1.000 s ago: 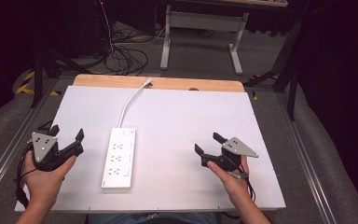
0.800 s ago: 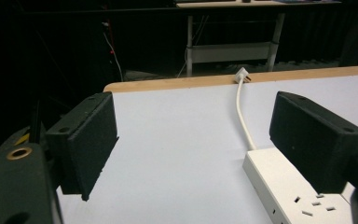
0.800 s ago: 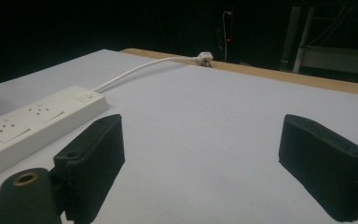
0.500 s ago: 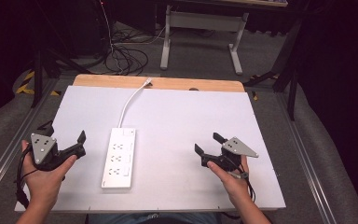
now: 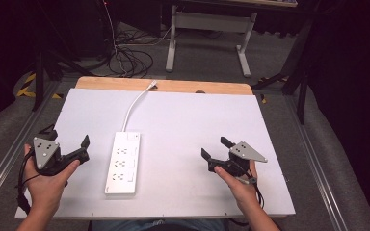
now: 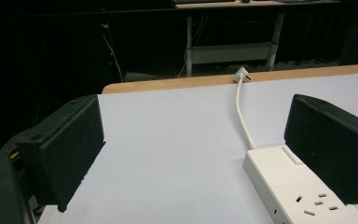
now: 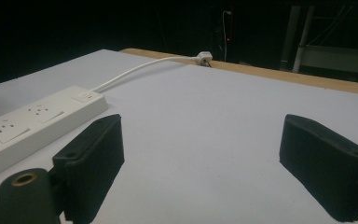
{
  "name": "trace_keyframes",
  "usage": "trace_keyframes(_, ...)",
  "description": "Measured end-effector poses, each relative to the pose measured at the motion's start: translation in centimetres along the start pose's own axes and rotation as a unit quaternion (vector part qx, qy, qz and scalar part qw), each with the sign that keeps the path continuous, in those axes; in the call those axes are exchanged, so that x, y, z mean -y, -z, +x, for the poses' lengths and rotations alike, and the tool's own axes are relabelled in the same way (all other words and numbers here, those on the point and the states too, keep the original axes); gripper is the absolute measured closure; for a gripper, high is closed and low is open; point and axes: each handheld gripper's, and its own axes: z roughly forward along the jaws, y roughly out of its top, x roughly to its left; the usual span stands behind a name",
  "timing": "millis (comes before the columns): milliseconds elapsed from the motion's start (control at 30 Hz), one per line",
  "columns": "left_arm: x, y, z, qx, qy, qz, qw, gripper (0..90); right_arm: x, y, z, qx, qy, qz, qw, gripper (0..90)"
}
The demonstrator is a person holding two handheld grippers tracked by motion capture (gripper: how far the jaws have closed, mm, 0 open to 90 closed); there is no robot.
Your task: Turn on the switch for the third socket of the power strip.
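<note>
1. Two claws rest over the white worktop [image 5: 173,115], one near each side edge, and both stand apart with nothing between their jaws.
2. The left claw [image 5: 67,143] sits at the worktop's left edge, toward the near corner, held in the person's left hand [image 5: 46,185]. Its jaws have just been opening and now gape wide over bare worktop.
3. The right claw [image 5: 215,149] sits toward the right edge, nearer the near edge than the far one, held in the right hand [image 5: 241,185]; its jaws point toward the far edge.
4. A white power strip [image 5: 124,162] lies flat on the worktop, left of the middle, its long side running from near edge to far edge. It is just beside the left claw, not touching it, and well apart from the right claw.
5. The strip's white cord [image 5: 134,107] curves away to the far edge, where its plug [image 5: 153,84] lies on the bare wooden strip [image 5: 221,87] along that edge.
6. In the left gripper view the power strip's end [image 6: 279,179] shows close by one jaw.
</note>
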Motion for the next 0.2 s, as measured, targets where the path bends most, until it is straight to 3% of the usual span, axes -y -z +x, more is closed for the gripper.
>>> trace_keyframes(200, 0.02, -0.06, -0.01, 0.003, -0.004, 0.002, 1.0000, 5.1, 0.00, 0.03, -0.02, 0.001, -0.002, -0.001, 1.0000, 12.1)
